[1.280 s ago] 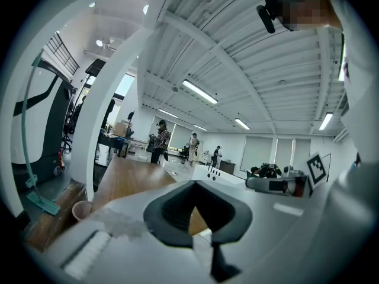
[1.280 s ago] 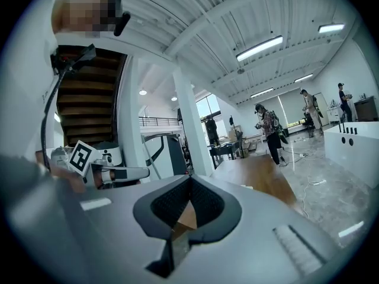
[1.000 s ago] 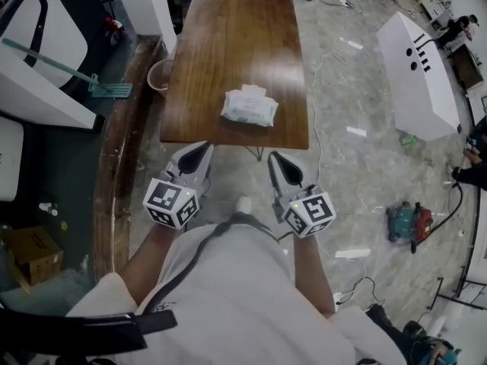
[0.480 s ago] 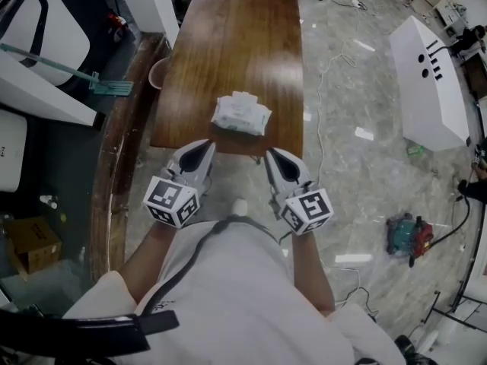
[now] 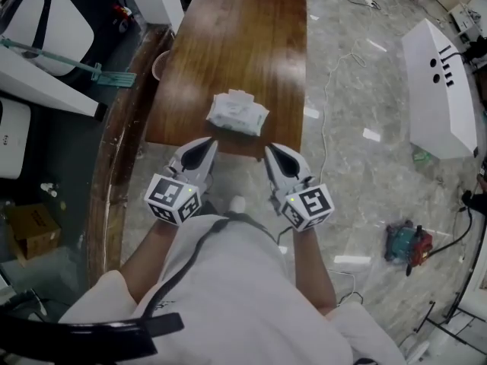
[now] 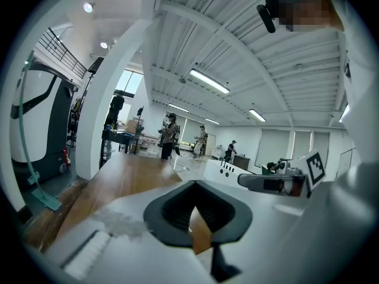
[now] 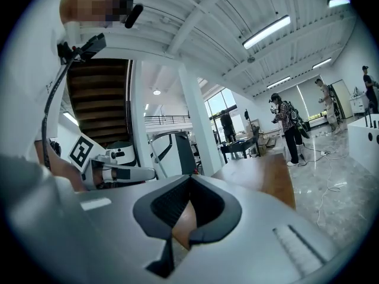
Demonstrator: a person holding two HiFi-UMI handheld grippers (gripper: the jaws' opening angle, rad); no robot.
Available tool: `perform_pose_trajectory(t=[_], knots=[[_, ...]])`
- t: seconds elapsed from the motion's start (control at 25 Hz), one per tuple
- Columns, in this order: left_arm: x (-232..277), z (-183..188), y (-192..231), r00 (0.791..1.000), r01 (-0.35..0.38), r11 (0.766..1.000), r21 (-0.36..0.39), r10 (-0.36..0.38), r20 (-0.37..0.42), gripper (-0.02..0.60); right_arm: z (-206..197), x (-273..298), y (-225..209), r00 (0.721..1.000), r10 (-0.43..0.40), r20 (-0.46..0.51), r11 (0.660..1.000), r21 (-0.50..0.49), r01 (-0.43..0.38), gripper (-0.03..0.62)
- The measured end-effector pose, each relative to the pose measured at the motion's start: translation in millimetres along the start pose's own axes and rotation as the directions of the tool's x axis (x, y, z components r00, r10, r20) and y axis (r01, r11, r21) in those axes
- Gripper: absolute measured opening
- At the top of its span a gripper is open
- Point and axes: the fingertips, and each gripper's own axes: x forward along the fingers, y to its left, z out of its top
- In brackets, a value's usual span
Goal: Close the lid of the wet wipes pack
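Surface: long brown wooden table (image 5: pixel 228 44), glossy, with glare patches along its middle; it carries one item only.
Task item: wet wipes pack (image 5: pixel 237 114) lies flat near the table's near end, roughly centred across the width. A pale flap shows on its far side; too small to tell whether the lid is up.
Left tool: left gripper (image 5: pixel 199 149) hangs at the table's near edge, jaws together with nothing between them, apart from the pack.
Right tool: right gripper (image 5: pixel 277 155) sits level with the left one, jaws likewise together and empty, apart from the pack, which lies ahead between the two.
Floor: grey marbled floor (image 5: pixel 365 90), shiny, with thin cables (image 5: pixel 329 67) trailing right of the table.
Left side: dark wooden ledge (image 5: pixel 114 158) runs alongside; round pinkish basin (image 5: pixel 158 65) just beside the table's left edge; cardboard box (image 5: pixel 30 238) farther out.
Right side: long white cabinet (image 5: pixel 445 90) well apart; teal and red power tool (image 5: pixel 403 242) on the floor.
Room: open hall with a white column (image 6: pixel 112 99), strip lights (image 6: pixel 208 81) on a ribbed ceiling, and several people (image 6: pixel 170 136) standing far beyond the table.
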Motion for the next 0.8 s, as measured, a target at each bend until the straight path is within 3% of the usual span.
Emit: perform_pose_trajectory(t=[0.4, 0.8], knots=[[3.8, -8.0, 27.5, 0.998, -0.048, 0.999, 0.003, 0.049, -0.034, 0.002, -15.3, 23.9, -5.9, 0.999, 0.031, -0.031, 0.999, 0.017, -0.031, 0.009], [38.3, -34.1, 63.7, 0.995, 0.001, 1.0, 0.022, 0.001, -0.099, 0.002, -49.4, 73.7, -37.8, 0.992, -0.028, -0.123, 0.999, -0.022, 0.025, 0.011]])
